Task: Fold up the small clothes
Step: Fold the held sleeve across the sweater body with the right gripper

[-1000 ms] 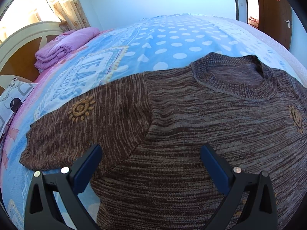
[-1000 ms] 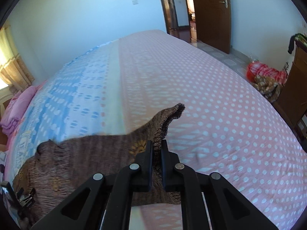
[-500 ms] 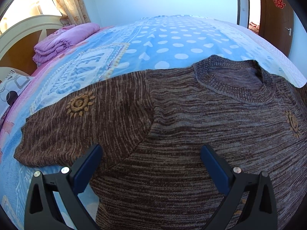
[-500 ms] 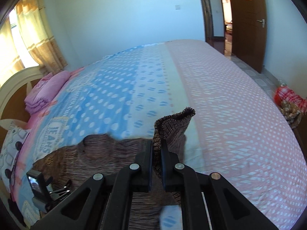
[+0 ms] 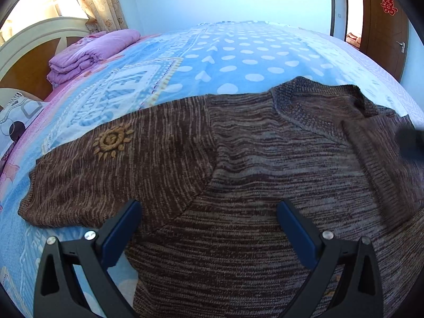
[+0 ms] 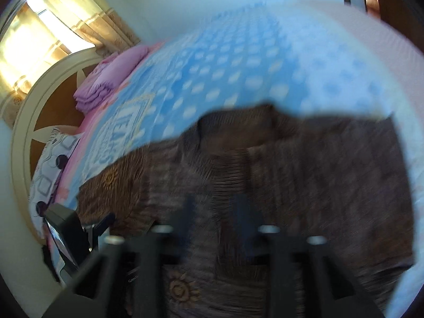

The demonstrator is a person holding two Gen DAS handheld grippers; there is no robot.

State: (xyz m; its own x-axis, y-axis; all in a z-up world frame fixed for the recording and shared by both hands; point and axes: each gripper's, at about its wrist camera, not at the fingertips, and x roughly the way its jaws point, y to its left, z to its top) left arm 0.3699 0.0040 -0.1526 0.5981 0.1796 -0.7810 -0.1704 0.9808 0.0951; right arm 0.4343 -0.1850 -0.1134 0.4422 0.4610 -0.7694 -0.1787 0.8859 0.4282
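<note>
The brown knit sweater [image 5: 238, 172] lay flat on the bed [image 5: 238, 53], collar toward the upper right, one sleeve stretched lower left, while the left tool [image 5: 209, 228] stood wide apart and the blurred right tool [image 6: 216, 217] was opening with nothing clamped.

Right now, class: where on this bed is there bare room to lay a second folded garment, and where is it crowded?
Free: the blue polka-dot bedspread beyond the sweater's collar, and the stretch between the sweater's left sleeve and the folded purple blanket. Crowded: the near side, covered by the brown sweater, with both grippers over it.
</note>
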